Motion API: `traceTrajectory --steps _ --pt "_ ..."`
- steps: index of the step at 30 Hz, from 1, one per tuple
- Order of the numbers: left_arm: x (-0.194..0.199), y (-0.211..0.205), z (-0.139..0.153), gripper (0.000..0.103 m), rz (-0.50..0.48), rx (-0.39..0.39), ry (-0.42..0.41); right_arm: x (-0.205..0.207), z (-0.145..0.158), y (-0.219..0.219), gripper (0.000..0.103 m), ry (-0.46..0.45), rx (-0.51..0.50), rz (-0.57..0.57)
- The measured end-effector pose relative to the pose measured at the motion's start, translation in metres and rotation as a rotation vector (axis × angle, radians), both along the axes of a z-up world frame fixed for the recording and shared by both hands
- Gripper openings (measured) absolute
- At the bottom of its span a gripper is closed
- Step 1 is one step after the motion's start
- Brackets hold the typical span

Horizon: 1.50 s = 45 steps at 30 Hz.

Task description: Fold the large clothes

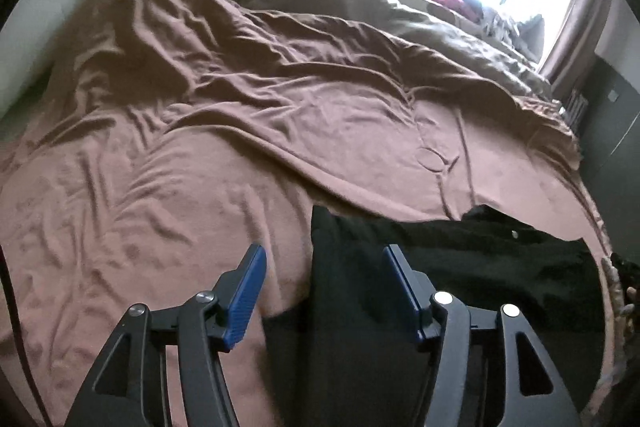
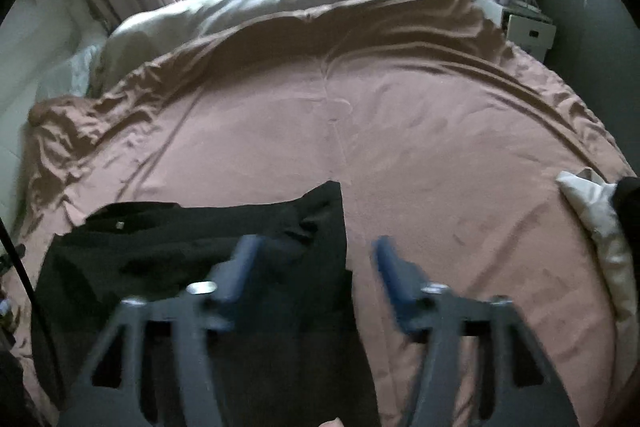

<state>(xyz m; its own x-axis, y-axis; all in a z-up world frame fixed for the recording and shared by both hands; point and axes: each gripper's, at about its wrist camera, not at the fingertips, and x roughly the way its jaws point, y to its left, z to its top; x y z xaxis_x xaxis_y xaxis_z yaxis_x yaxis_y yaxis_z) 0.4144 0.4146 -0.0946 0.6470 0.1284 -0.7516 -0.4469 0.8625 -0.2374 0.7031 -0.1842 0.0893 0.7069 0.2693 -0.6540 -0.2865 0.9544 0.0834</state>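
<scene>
left wrist view showed the left hand-held gripper [image 1: 324,263] tilted down over the bed [image 1: 168,163], jaws standing wide with nothing between the blue pads, the black garment [image 1: 460,267] lying beneath them at the bed's near edge. the right hand-held gripper [image 2: 316,255], blurred, was angled down likewise, its jaws also wide and empty, straddling the garment's [image 2: 180,247] right edge. one black garment lay flat, its long axis along the near edge of the bed; one pale cloth [image 2: 592,211] sat at the bed's right edge.
</scene>
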Motion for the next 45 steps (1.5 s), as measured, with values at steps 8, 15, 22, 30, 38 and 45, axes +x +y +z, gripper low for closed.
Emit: traceTrajectory --steps 8,15,22,30,38,45 --pt "-0.065 -0.025 0.005 0.062 0.004 -0.008 -0.014 -0.09 -0.002 0.005 0.063 -0.021 0.006 0.095" --pt "-0.117 -0.039 -0.01 0.062 0.021 -0.056 0.003 -0.154 -0.015 0.03 0.063 -0.015 -0.023 0.158" --pt "-0.161 -0.053 -0.034 0.062 0.025 -0.148 0.024 -0.193 -0.028 0.046 0.05 0.032 -0.02 0.257" --pt "-0.191 -0.067 -0.056 0.062 0.014 -0.254 0.04 -0.222 -0.047 0.071 0.043 0.069 -0.052 0.355" --pt "-0.199 -0.074 -0.072 0.062 -0.022 -0.342 0.042 -0.233 -0.064 0.093 0.041 0.104 -0.123 0.375" --pt "-0.195 -0.077 -0.091 0.061 -0.02 -0.412 0.061 -0.207 -0.087 0.102 0.031 0.154 -0.153 0.305"
